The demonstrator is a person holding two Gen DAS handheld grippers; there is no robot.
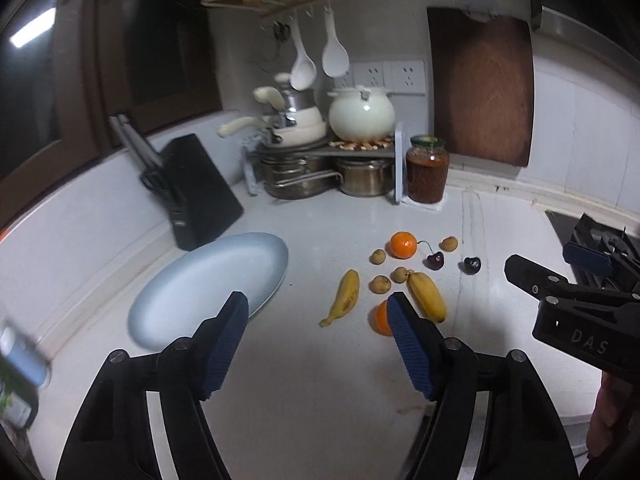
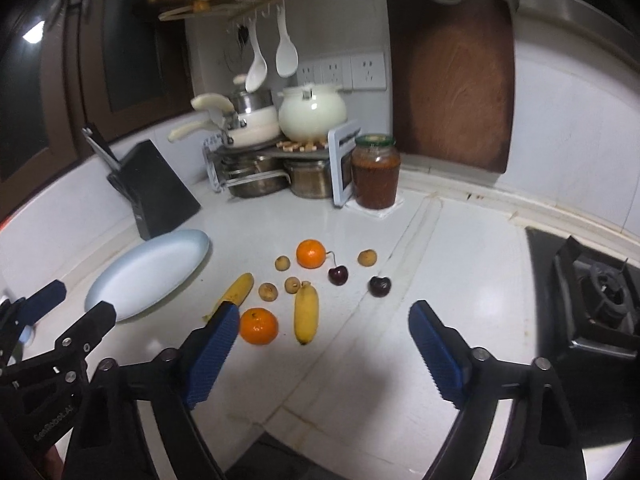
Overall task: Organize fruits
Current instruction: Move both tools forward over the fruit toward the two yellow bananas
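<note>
On the white counter lie two oranges (image 1: pixel 403 245) (image 2: pixel 258 325), two bananas (image 1: pixel 346 296) (image 2: pixel 306 312), two dark cherries (image 1: pixel 435 260) (image 2: pixel 379 286) and several small brown round fruits (image 1: pixel 380 283) (image 2: pixel 267 291). An oval pale-blue plate (image 1: pixel 208 288) (image 2: pixel 148 272) lies bare to their left. My left gripper (image 1: pixel 316 296) (image 2: pixel 78 300) hovers open in front of the plate and fruit, and its right finger hides part of the near orange. My right gripper (image 2: pixel 324 306) (image 1: pixel 548 258) is open just short of the fruit, its left finger covering one banana's end. Neither holds anything.
A black knife block (image 1: pixel 200 192) stands behind the plate. A rack of pots (image 1: pixel 304 176) with a white kettle (image 1: pixel 362 114) and a jar (image 1: pixel 426 170) line the back wall. A wooden cutting board (image 1: pixel 482 84) leans there. A gas stove (image 2: pixel 600 300) is on the right.
</note>
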